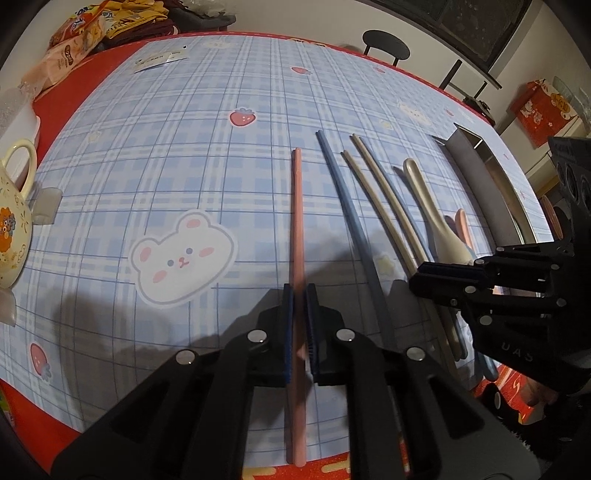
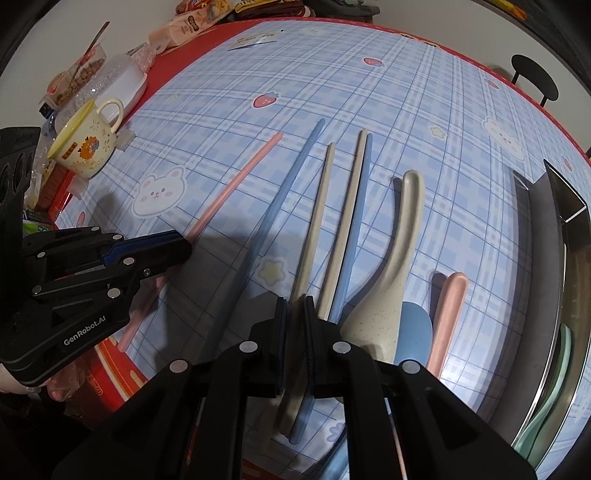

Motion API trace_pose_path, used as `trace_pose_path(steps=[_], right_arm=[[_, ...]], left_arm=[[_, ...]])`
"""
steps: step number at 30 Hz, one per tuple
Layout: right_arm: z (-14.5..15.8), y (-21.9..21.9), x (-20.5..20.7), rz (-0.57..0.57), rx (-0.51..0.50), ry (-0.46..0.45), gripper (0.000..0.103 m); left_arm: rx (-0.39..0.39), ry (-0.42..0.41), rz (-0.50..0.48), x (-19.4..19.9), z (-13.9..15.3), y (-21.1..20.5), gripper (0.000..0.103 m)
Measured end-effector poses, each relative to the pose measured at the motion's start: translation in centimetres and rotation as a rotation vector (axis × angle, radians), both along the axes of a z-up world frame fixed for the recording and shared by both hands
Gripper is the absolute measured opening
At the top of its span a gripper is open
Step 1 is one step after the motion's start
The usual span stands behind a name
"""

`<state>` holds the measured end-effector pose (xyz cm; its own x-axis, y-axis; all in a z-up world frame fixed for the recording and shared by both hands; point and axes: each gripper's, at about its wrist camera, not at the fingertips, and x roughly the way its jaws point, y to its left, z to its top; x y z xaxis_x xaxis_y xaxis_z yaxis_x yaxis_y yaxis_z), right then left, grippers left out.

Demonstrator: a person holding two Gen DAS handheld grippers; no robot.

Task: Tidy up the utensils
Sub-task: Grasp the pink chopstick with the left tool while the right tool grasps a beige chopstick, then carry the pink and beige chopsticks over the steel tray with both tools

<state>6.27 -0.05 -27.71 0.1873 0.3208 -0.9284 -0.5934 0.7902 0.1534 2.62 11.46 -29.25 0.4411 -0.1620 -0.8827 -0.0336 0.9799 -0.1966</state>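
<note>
1. The left gripper (image 1: 299, 291) sits low in the middle of the left wrist view, its two black fingers pinching a long pink chopstick (image 1: 297, 206) that lies flat on the blue plaid tablecloth with bear and strawberry prints (image 1: 166, 166).
2. That pink chopstick runs straight up the frame from between the pads, and its near end reaches the bottom edge of the cloth.
3. The right gripper (image 2: 295, 306) is at lower centre of the right wrist view, fingers closed on a beige chopstick (image 2: 314, 221) that slants up toward the frame's middle.
4. Left of it in that view lies a long blue chopstick (image 2: 280, 199), apart from the others; to the right a second beige chopstick (image 2: 349, 206) lies against another blue chopstick (image 2: 360, 221).
5. Further right rests a speckled cream ceramic spoon (image 2: 391, 288), bowl toward the bottom of the frame, overlapping a blue spoon (image 2: 415, 332); a pink spoon handle (image 2: 448, 314) lies just beside them.
6. A stainless steel tray (image 2: 546, 266) runs down the right edge, with a pale green utensil (image 2: 554, 384) inside it.
7. A cream mug with an orange flower print (image 2: 86, 147) stands at the upper left, near snack packets (image 2: 188, 26) on the red table edge.
</note>
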Motion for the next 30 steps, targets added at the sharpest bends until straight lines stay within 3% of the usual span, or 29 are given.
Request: trace_pose_path(steps=[17,21,30], right_arm=[[0.1,0.1,0.1,0.022,-0.019,0.001,0.008],[0.4,-1.1,0.4,-0.029,0.041,0.035,0.007],[3.5,-4.4,-0.3,-0.102,0.220,0.015,0.007]], left_arm=[[-0.093,-0.013,0.032,-0.2,-0.1,1.2,0.011],[-0.114,-0.010,0.055,-0.7,0.2,1.7,0.010],[-0.172,-0.084,0.082,-2.2,4.0,2.3,0.010]])
